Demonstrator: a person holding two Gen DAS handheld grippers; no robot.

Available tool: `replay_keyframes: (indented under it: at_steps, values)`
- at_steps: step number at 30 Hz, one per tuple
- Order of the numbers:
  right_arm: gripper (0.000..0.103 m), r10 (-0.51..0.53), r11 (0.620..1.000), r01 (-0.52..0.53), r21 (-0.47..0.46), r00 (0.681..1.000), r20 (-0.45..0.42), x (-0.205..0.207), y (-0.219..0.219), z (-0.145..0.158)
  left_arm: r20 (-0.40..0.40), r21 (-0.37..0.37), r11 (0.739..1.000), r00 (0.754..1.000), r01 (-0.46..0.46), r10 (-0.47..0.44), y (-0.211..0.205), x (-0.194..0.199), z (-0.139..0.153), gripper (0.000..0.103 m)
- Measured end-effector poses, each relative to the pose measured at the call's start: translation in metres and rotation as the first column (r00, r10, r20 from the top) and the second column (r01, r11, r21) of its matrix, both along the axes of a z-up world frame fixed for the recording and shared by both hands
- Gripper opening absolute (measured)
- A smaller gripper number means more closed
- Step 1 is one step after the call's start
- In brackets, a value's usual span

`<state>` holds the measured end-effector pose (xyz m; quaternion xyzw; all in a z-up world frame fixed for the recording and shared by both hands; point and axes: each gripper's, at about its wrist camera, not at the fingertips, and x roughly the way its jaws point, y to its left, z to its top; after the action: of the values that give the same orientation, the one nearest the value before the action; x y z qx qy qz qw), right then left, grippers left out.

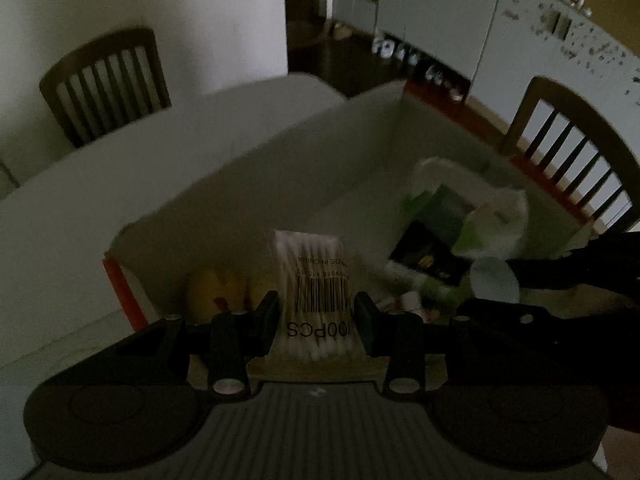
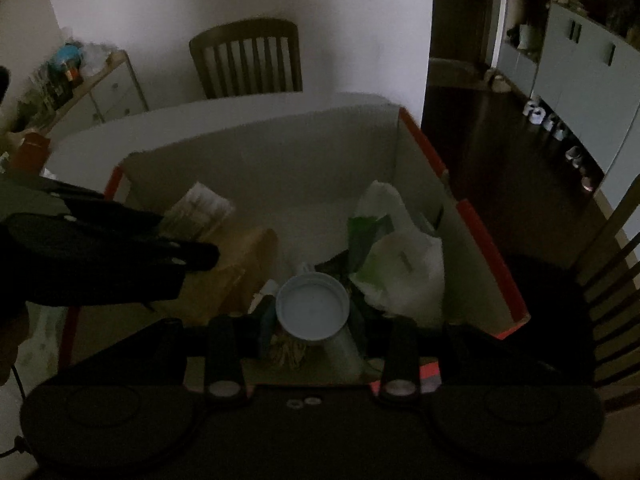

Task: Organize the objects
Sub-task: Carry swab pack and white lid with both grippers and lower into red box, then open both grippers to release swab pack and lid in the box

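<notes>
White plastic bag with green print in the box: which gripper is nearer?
Right. The right gripper, holding a clear jar with a white lid, sits just beside the bag. The left gripper, holding a cotton-swab packet, is across the box.

This is a home dining room in dim light. A white table (image 2: 224,116) has wooden slat-back chairs (image 2: 246,58) around it, with pale cabinets (image 1: 436,4) along a dark wooden floor (image 2: 500,140).
</notes>
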<state>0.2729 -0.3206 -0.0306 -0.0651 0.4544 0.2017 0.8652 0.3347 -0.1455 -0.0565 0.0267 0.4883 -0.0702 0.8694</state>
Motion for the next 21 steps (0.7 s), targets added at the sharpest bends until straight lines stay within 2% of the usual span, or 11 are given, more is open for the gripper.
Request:
replay_keyframes:
  at_steps: [4, 11, 13, 18, 21]
  values:
    - [0.038, 0.014, 1.0, -0.014, -0.02, 1.0, -0.006, 0.005, 0.001, -0.008, -0.033, -0.015, 1.0, 0.999, -0.005, 0.005, 0.003, 0.006, -0.013, 0.04]
    - [0.038, 0.033, 0.999, -0.034, -0.041, 0.999, -0.015, 0.01, 0.007, -0.015, -0.048, -0.019, 1.0, 0.999, -0.013, 0.012, 0.004, 0.01, -0.017, 0.041]
    - [0.039, 0.035, 0.998, -0.036, -0.043, 0.999, -0.017, 0.01, 0.007, -0.016, -0.05, -0.03, 0.999, 0.999, -0.022, 0.021, 0.005, 0.01, -0.017, 0.044]
    - [0.05, 0.046, 0.998, -0.046, -0.035, 0.999, -0.02, 0.01, 0.007, -0.014, -0.034, -0.041, 0.999, 0.999, -0.018, 0.017, 0.006, 0.007, -0.015, 0.052]
    - [0.052, 0.049, 0.998, -0.049, -0.033, 0.999, -0.016, 0.008, 0.007, -0.013, -0.017, -0.045, 0.999, 1.0, -0.017, 0.016, 0.007, 0.003, -0.012, 0.055]
